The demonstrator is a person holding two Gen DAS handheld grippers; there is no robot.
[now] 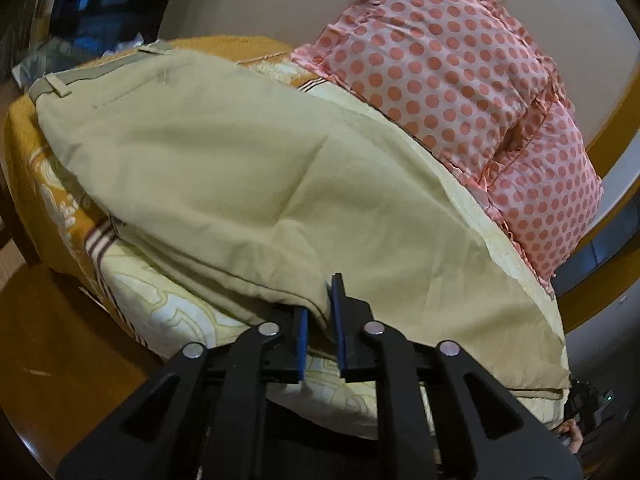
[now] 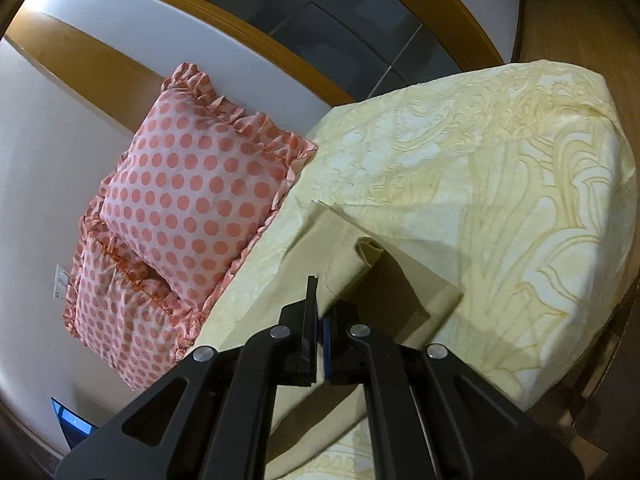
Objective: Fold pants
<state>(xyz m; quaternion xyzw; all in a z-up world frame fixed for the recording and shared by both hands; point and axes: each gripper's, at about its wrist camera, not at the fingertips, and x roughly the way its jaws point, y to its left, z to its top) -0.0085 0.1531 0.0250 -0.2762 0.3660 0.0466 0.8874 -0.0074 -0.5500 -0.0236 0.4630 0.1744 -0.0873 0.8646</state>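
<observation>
A bed (image 2: 520,184) with a pale yellow patterned sheet fills most of both views; in the left wrist view the sheet (image 1: 152,308) has an orange border with dark stripes along its near side. Behind the bed runs a white wall (image 2: 48,152) with a curved wooden band (image 2: 120,68) and dark grey panels (image 2: 328,12) above it. Against that wall lie two pink pillows with coral dots and frilled edges, one (image 2: 200,196) overlapping the other (image 2: 120,312); they sit just beside the far edge of the pants and nothing lies on the cloth itself.

The beige pants (image 1: 240,168) are spread across the bed, waistband and belt loop (image 1: 56,86) at the far left end in the left wrist view, the legs running toward the cameras. A leg end with its stitched hem (image 2: 344,264) is lifted off the sheet in the right wrist view, casting a shadow beneath.

The left gripper (image 1: 320,320) has its blue-padded fingers (image 1: 302,340) narrowly apart with a fold of the pants' near edge pinched between them. The right gripper (image 2: 320,320) has its fingers (image 2: 310,320) pressed almost together, clamping the hem corner of the pants leg.
</observation>
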